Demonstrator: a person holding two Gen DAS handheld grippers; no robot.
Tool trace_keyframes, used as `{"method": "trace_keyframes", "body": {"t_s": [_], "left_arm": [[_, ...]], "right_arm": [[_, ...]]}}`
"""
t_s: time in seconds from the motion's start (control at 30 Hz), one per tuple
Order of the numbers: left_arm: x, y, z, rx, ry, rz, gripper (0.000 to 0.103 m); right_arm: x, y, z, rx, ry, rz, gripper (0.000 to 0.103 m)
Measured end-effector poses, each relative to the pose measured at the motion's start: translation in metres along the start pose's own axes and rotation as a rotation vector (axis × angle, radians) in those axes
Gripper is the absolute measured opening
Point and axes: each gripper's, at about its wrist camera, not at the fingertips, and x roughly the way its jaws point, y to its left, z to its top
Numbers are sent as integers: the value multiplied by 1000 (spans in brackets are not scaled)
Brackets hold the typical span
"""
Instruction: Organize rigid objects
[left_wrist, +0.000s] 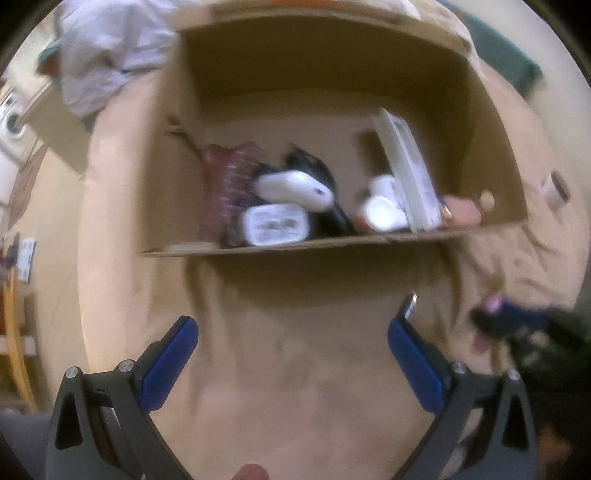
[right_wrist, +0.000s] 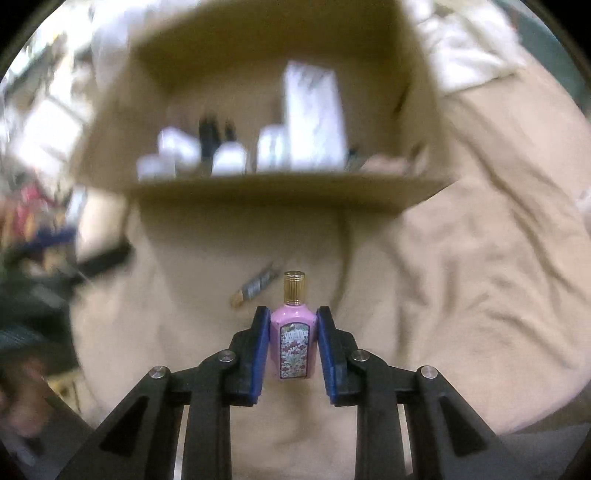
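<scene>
A rumpled beige cloth (right_wrist: 461, 258) covers the surface under a corrugated cardboard box (left_wrist: 258, 249) holding smooth white chargers. My left gripper (left_wrist: 291, 332) hangs spread wide, grasping nothing. My right gripper (right_wrist: 291, 314) is clamped on a glossy pink perfume bottle (right_wrist: 293, 339), its long axis upright, ribbed gold cap toward the box.

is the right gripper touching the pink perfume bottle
Touching. The right wrist view shows both blue pads of the right gripper pressed against the pink perfume bottle's sides.
</scene>
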Motion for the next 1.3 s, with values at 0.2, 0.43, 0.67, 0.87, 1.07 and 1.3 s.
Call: {"method": "trace_keyframes", "body": {"t_s": [0.2,0.43,0.67,0.87,1.07,1.3], "left_arm": [[23,-51,4,132,41,-33,97],[51,-93,7,192,85,-49,93],[69,-117,18,191,132,23,80],[75,-128,23,220,120,46,70],[79,-141,22,207,116,47,55],[72,-161,32,193,92,49,7]], "right_arm": [[-32,-42,2,214,-118,119,27],[-26,-64,16,363,-143,156,27],[-20,-72,17,398,-133,127,27],[-14,-82,18,415,-139,52,27],[-18,-95,17,485,-165,86,27],[-23,-102,14,518,-179,85,27]]}}
